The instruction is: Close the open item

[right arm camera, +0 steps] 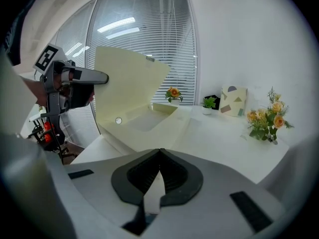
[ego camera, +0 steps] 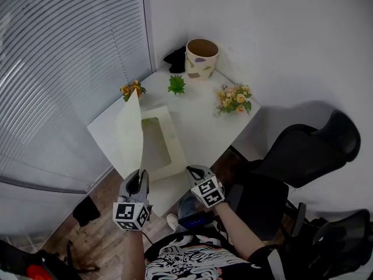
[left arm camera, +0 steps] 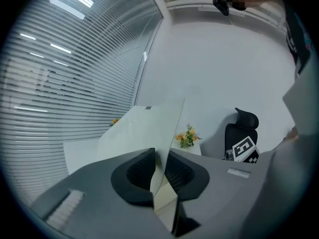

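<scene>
Nearest, the R gripper [ego camera: 193, 171] is by the near edge of the white bench [ego camera: 210, 133], jaws pressed together w/ nothing in them. Just beside it, the L gripper [ego camera: 141, 174] is at the near corner of the lid [ego camera: 130, 134]. Its jaws are a little apart, and the thin lid edge runs between them (not squeezed, going by the L gripper view). The lid stands almost straight up off the flat pale-yellow case [ego camera: 169, 157], which lies open on the bench's left half. Further back are a small green plant [ego camera: 176, 84], orange flowers [ego camera: 133, 88] at the left corner and a yellow flower bunch [ego camera: 234, 100] on the right. Last, a spotted pot [ego camera: 201, 58] stands by the wall.
</scene>
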